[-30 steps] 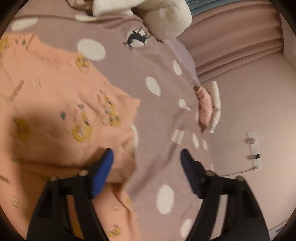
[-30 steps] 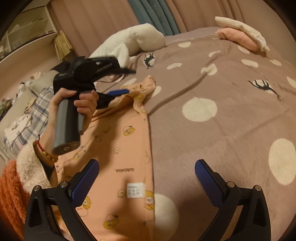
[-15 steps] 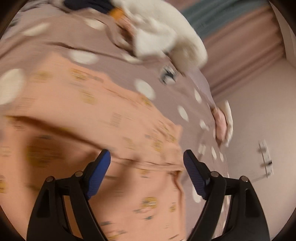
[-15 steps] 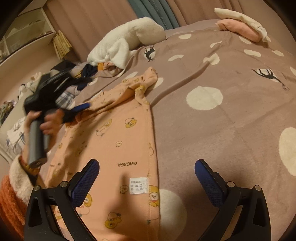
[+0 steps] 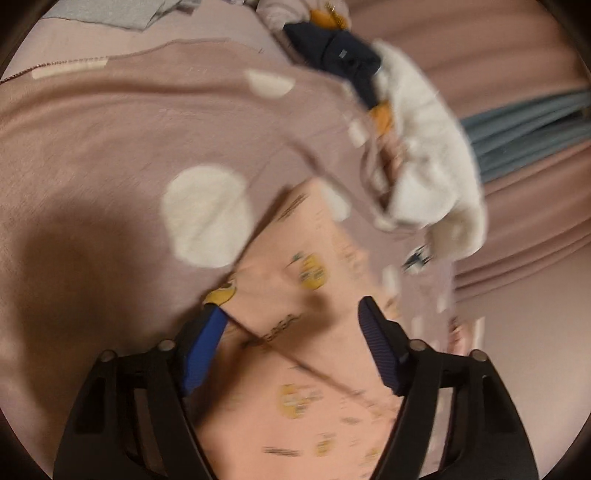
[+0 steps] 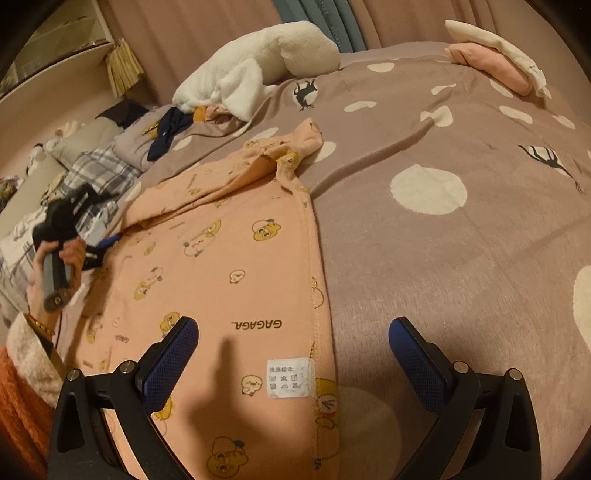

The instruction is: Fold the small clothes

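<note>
Peach garment w/ yellow cartoon prints lay spread on the bed, on a mauve blanket w/ cream dots; its right edge seam ran up the middle of the right wrist view, white care label near that seam, "GAGAGA" print just above it.

Right claw was released, blue pads wide apart, hovering over the garment's near end; left pad over peach fabric, right pad over bare blanket. Nothing between them but cloth below; can't tell if touching.

Left claw also released, pads apart, peach fabric between & below them; view blurred, so contact unclear. In the right wrist view the left claw sat at the garment's far left edge, held by the left hand, blue tip by the fabric edge.

Further out: the garment's top was bunched, w/ a sleeve folded over toward the blanket. Beyond it, a white fluffy item & dark navy cloth in a heap. Far right corner of the bed: a folded pink & cream pile. Plaid fabric left of the bed; curtains behind.
</note>
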